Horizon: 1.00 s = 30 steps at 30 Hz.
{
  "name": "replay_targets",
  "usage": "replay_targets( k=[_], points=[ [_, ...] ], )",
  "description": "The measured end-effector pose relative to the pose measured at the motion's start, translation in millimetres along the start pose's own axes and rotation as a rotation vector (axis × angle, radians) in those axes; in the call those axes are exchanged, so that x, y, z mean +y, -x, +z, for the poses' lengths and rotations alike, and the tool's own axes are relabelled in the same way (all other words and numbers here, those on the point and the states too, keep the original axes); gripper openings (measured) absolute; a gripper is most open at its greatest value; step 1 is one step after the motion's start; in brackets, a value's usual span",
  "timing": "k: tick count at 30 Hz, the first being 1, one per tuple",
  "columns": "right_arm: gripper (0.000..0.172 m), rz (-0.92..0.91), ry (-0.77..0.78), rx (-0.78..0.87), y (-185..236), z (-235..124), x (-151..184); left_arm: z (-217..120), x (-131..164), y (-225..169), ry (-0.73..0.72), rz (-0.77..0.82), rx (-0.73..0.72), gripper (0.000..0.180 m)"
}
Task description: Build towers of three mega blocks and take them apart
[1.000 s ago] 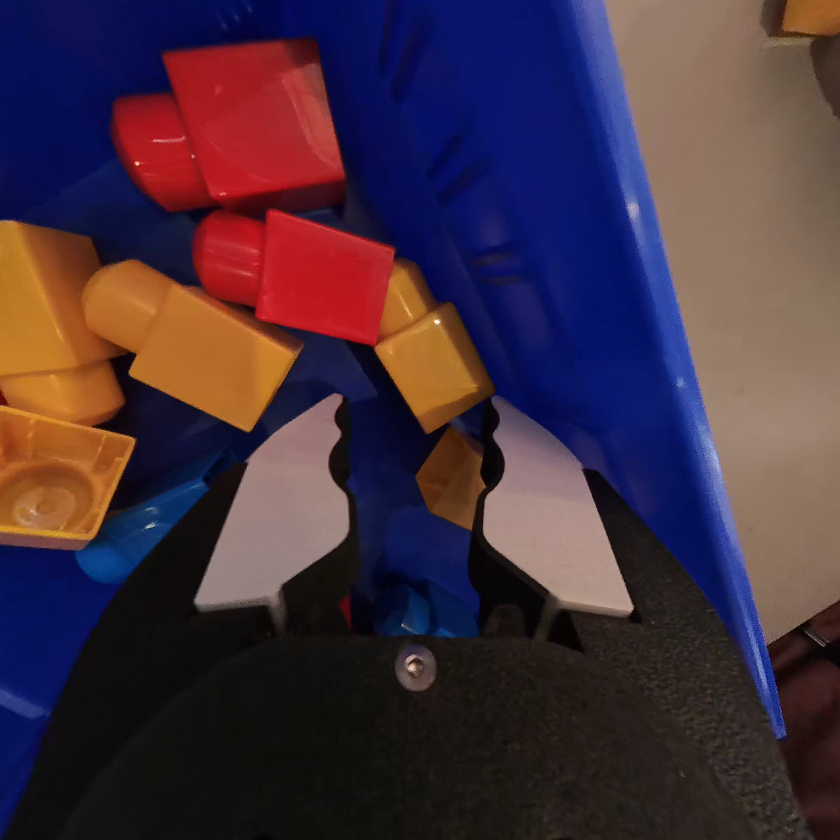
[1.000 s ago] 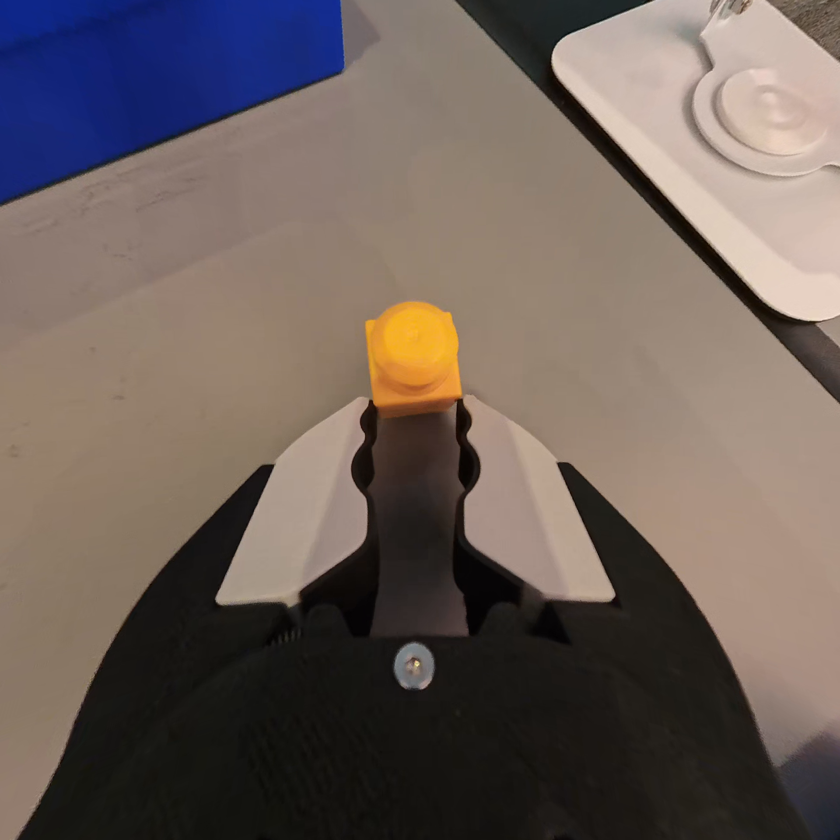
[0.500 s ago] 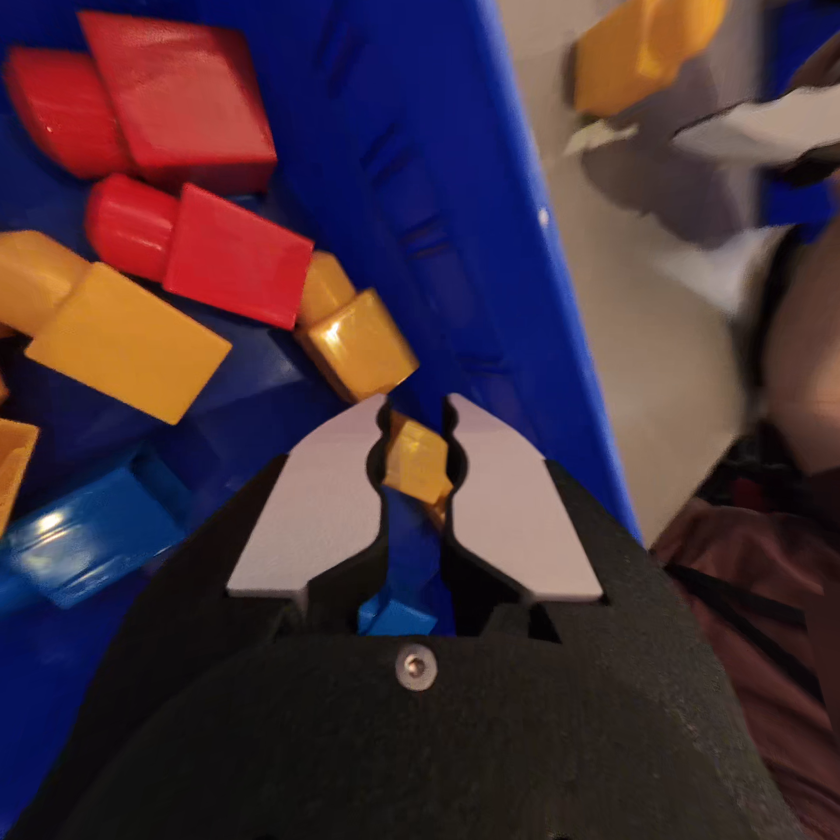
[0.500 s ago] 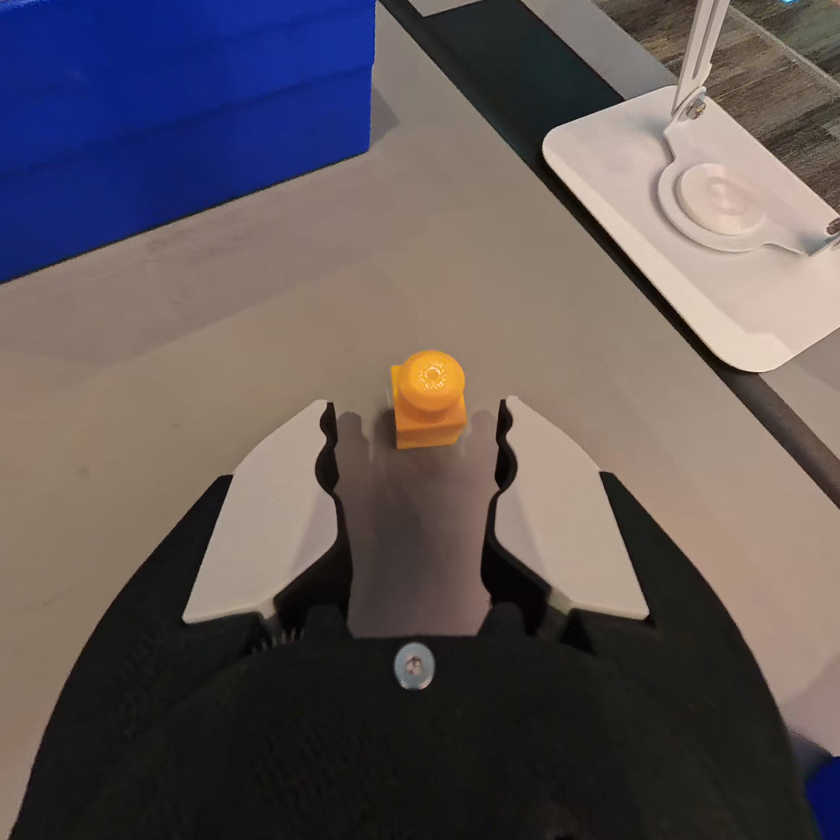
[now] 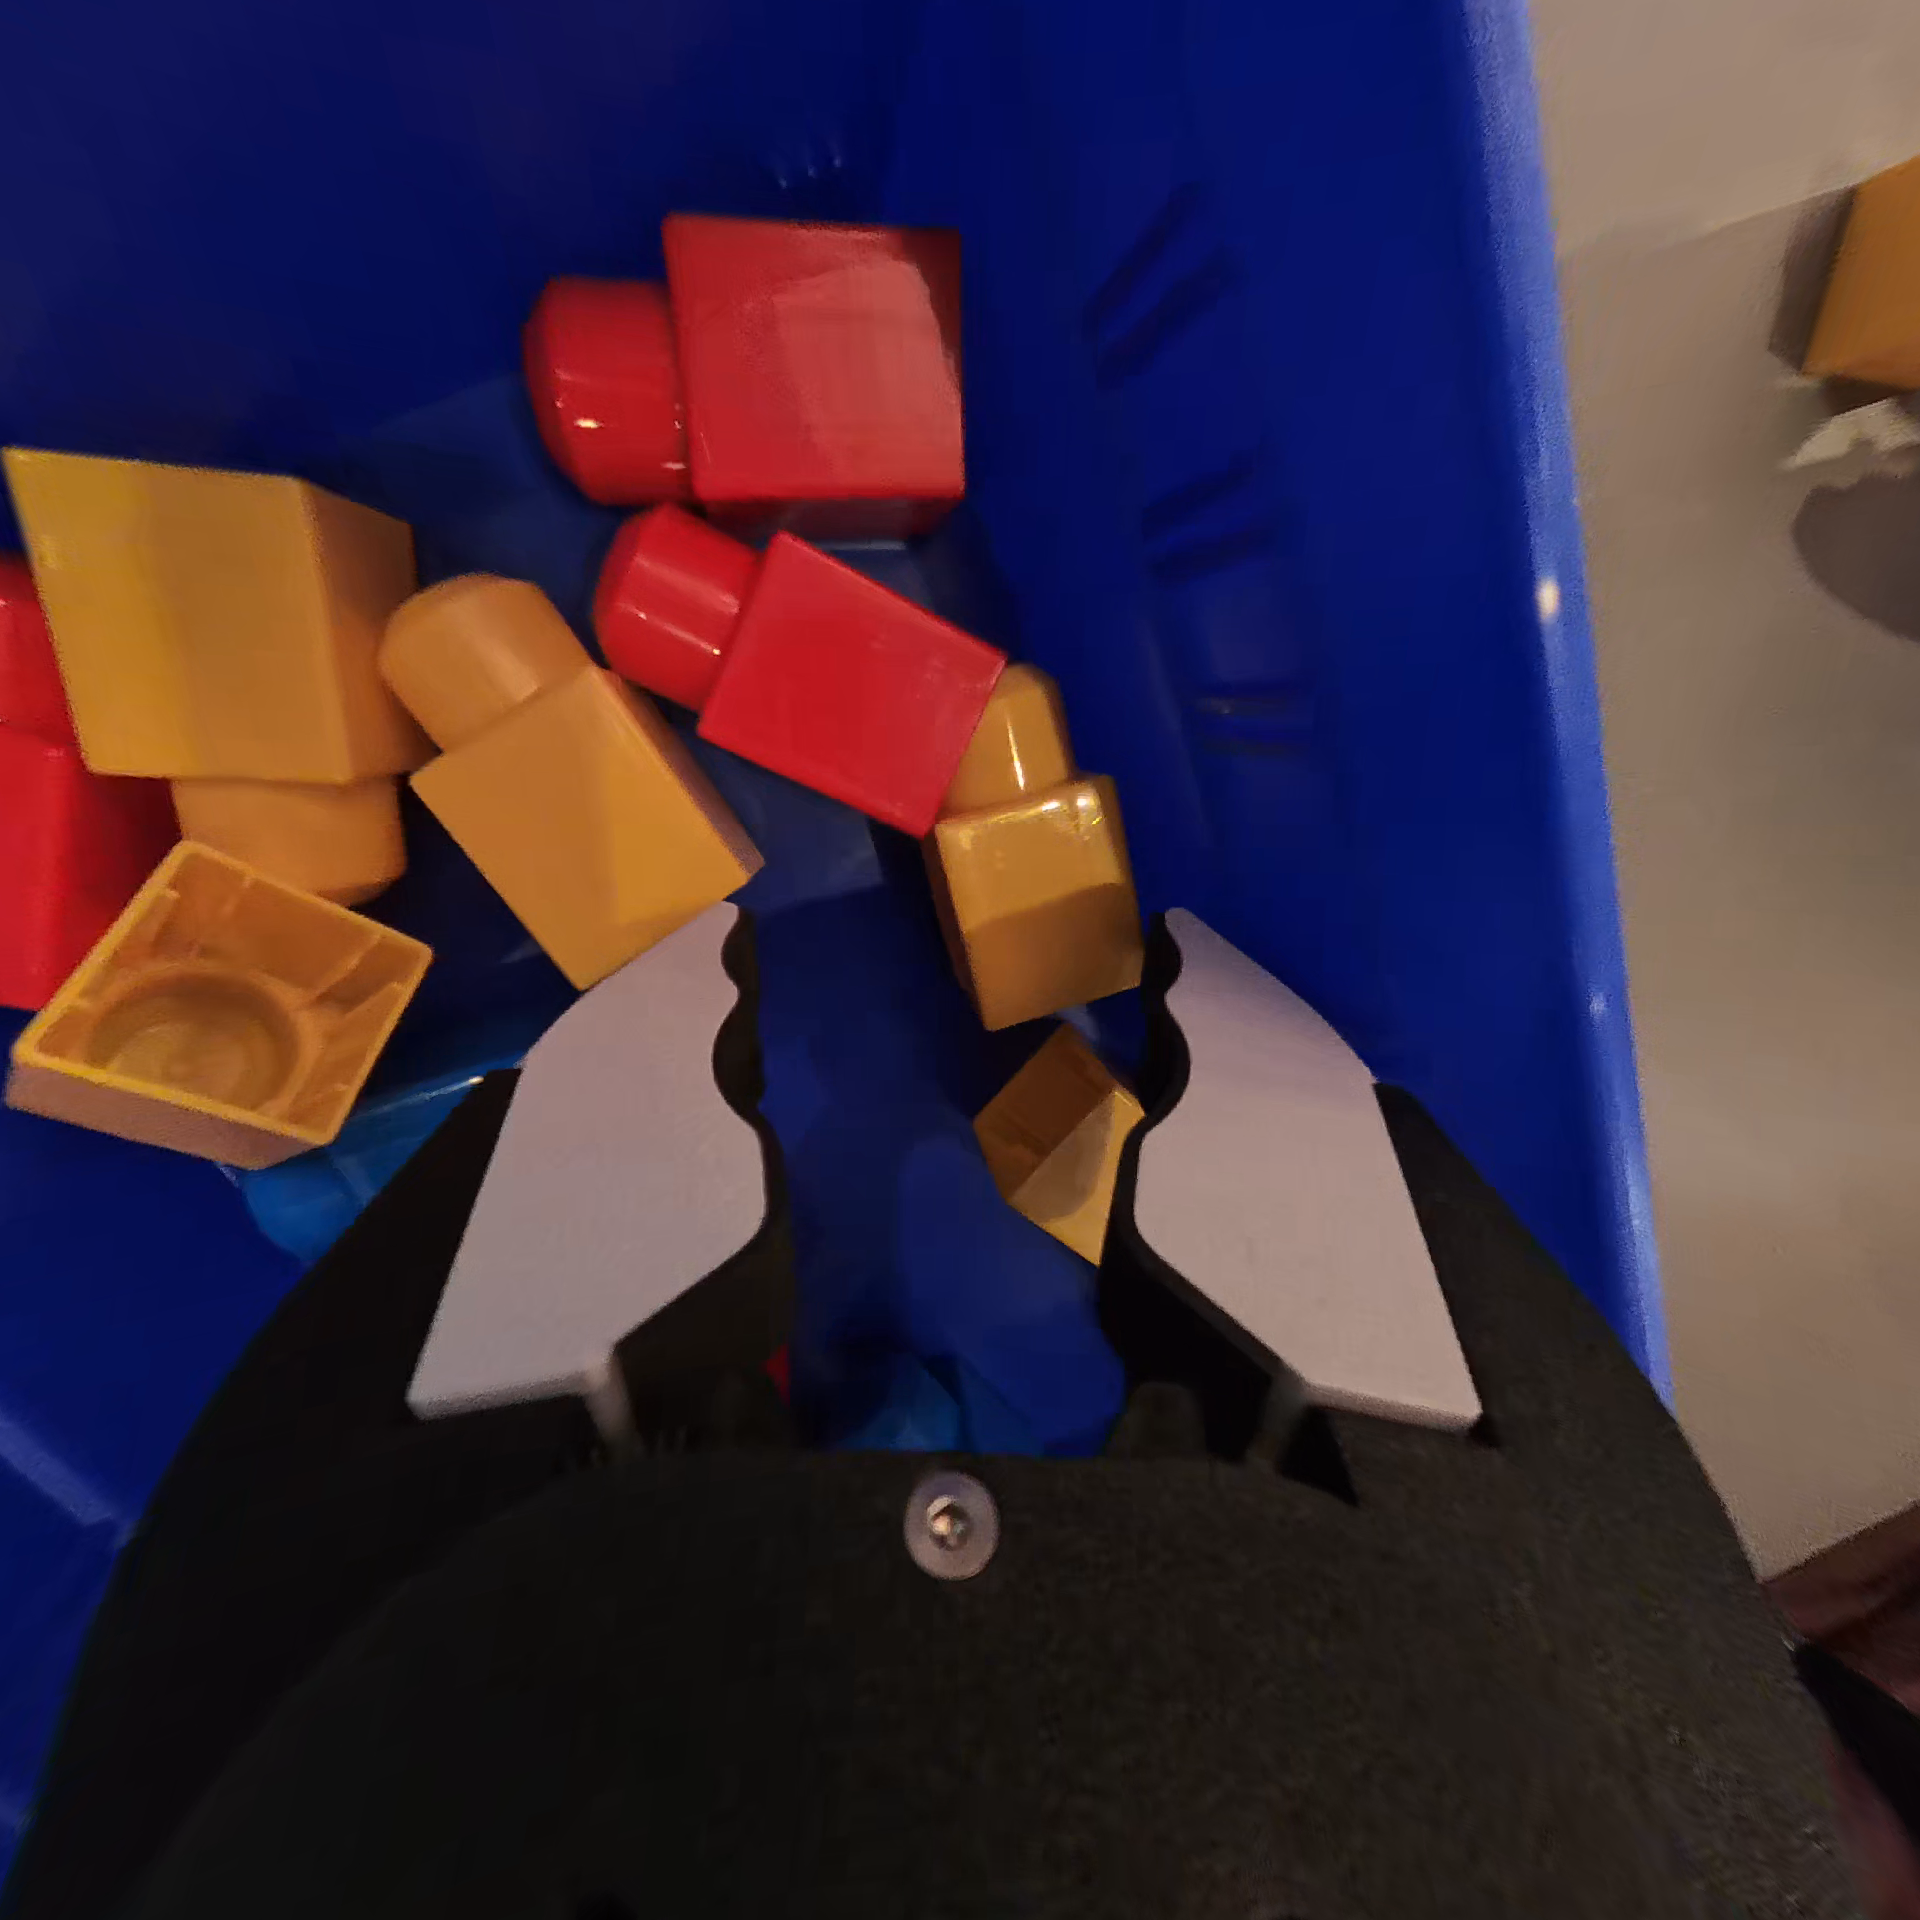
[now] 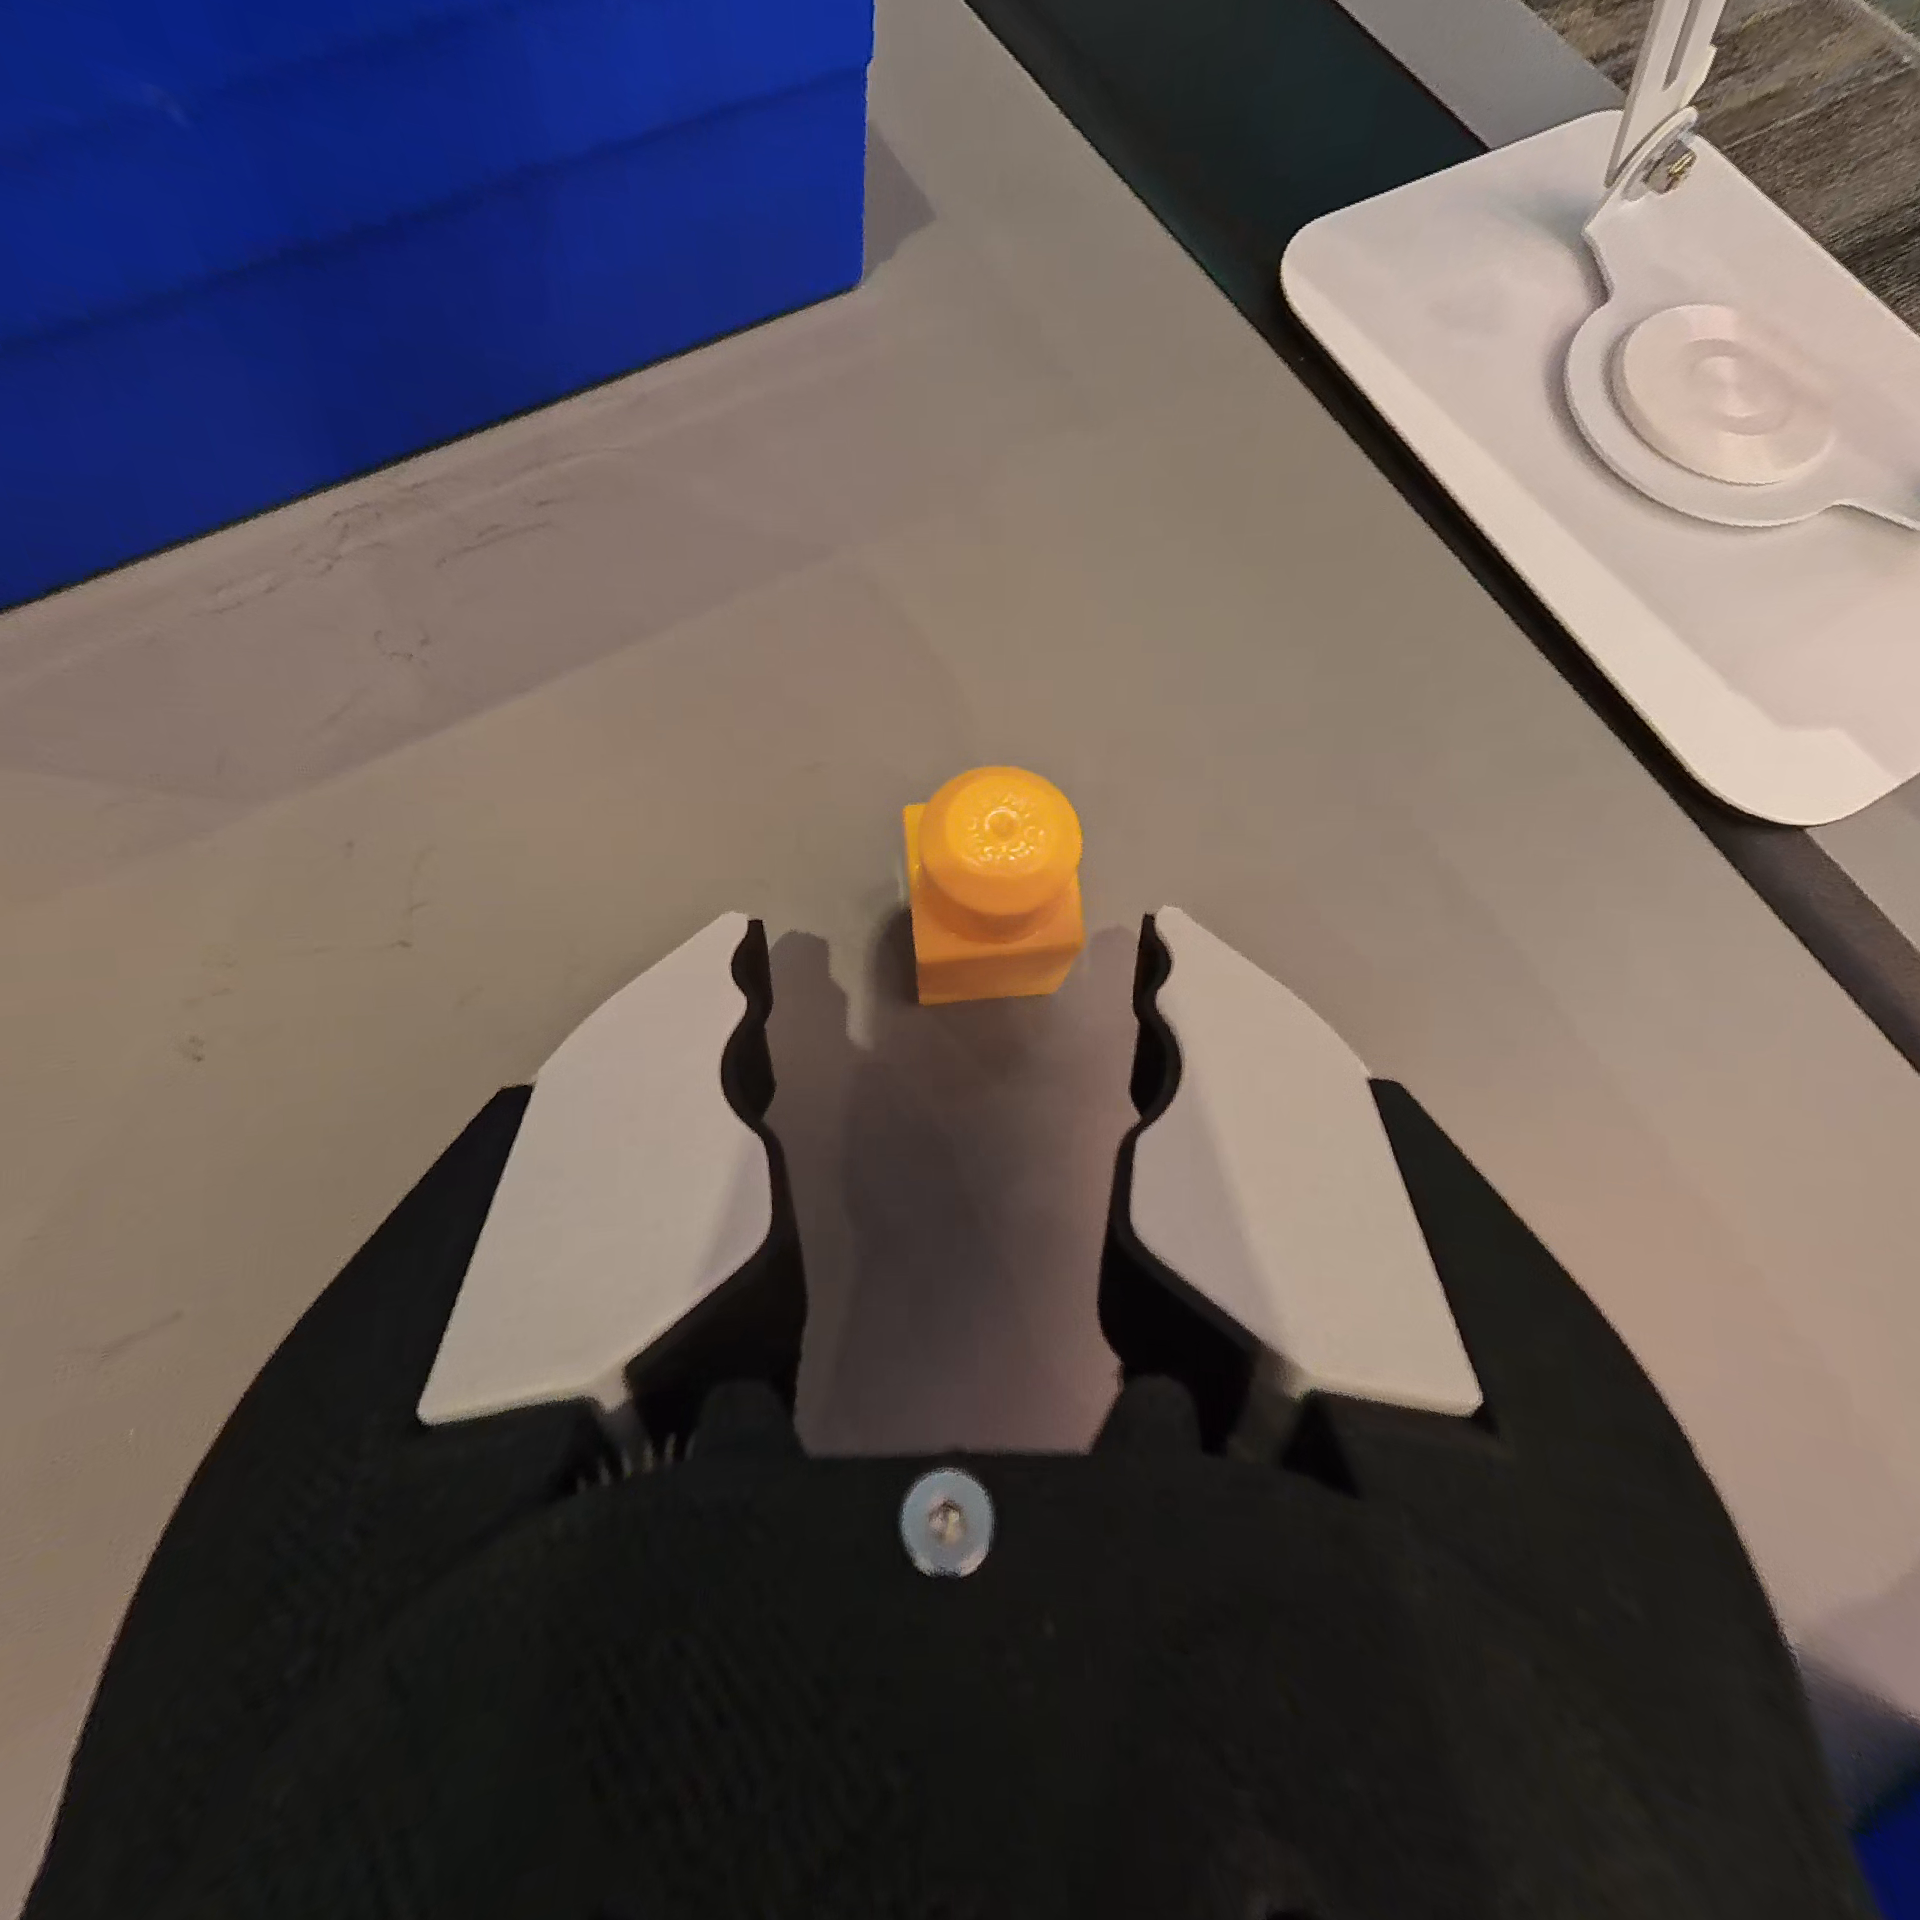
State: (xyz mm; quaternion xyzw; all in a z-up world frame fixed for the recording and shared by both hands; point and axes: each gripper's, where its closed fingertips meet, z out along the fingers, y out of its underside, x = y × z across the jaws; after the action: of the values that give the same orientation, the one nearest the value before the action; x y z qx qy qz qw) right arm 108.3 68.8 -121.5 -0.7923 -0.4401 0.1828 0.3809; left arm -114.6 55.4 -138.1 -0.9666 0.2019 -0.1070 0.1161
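My left gripper (image 5: 951,920) is open inside the blue bin (image 5: 1299,520), over a pile of loose mega blocks. A yellow block (image 5: 1039,904) lies just ahead of the right fingertip. A smaller yellow piece (image 5: 1049,1143) lies between the fingers beside the right pad, not pressed. Two red blocks (image 5: 831,364) (image 5: 852,675) and more yellow blocks (image 5: 582,821) lie farther in. My right gripper (image 6: 951,925) is open above the grey table (image 6: 520,779). A single yellow block (image 6: 997,894) stands upright there, stud up, just ahead of the fingertips and free of them.
The blue bin (image 6: 416,260) stands at the back left in the right wrist view. A white stand base (image 6: 1558,468) lies at the right, past the table's dark edge. In the left wrist view a blurred yellow block (image 5: 1870,291) shows on the table beyond the bin wall.
My left gripper shut on a yellow piece in the bin, then opened wide; the piece lies loose by the right finger. My right gripper let go of the yellow block and drew back.
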Motion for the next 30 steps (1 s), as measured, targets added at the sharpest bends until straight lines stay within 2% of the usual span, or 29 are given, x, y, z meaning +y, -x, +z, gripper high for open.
replay_targets(
  k=[2, 7, 12, 15, 20, 23, 27, 28, 30],
  points=[
    [0.069, -0.004, 0.011, -0.001, 1.0, 1.3, 1.8, -1.0, 2.3, 3.3, 0.015, -0.002, -0.042, 0.076],
    [0.068, -0.017, 0.025, -0.004, 4.1, 4.4, 3.7, 0.7, 15.1, 14.6, 0.097, 0.027, -0.147, 0.067],
    [0.068, -0.024, 0.046, -0.019, 7.0, 7.9, 8.2, -1.1, 0.2, 0.5, 0.020, 0.109, -0.085, 0.062],
    [0.068, -0.023, 0.055, -0.021, 6.6, 9.2, 10.9, 4.7, 1.4, -4.8, 0.030, 0.216, -0.071, 0.055],
    [0.066, -0.022, 0.058, -0.026, 7.1, 8.8, 11.5, 14.2, 7.2, 0.8, 0.084, 0.267, -0.100, 0.037],
    [0.065, -0.029, 0.048, -0.018, 6.7, 6.7, 8.1, -4.9, 12.1, 7.6, 0.085, 0.266, -0.131, 0.037],
    [0.061, -0.042, -0.050, 0.035, 2.4, -9.2, -17.5, -62.2, 0.9, -3.6, -0.114, 0.226, -0.064, 0.037],
    [0.061, -0.050, -0.099, 0.050, 2.8, -17.8, -29.9, -79.0, -3.7, -14.0, -0.187, 0.238, -0.023, 0.037],
    [0.060, -0.071, -0.222, 0.049, 12.1, -39.9, -60.4, -112.0, -10.7, -55.8, -0.339, 0.323, 0.152, 0.037]
  ],
)
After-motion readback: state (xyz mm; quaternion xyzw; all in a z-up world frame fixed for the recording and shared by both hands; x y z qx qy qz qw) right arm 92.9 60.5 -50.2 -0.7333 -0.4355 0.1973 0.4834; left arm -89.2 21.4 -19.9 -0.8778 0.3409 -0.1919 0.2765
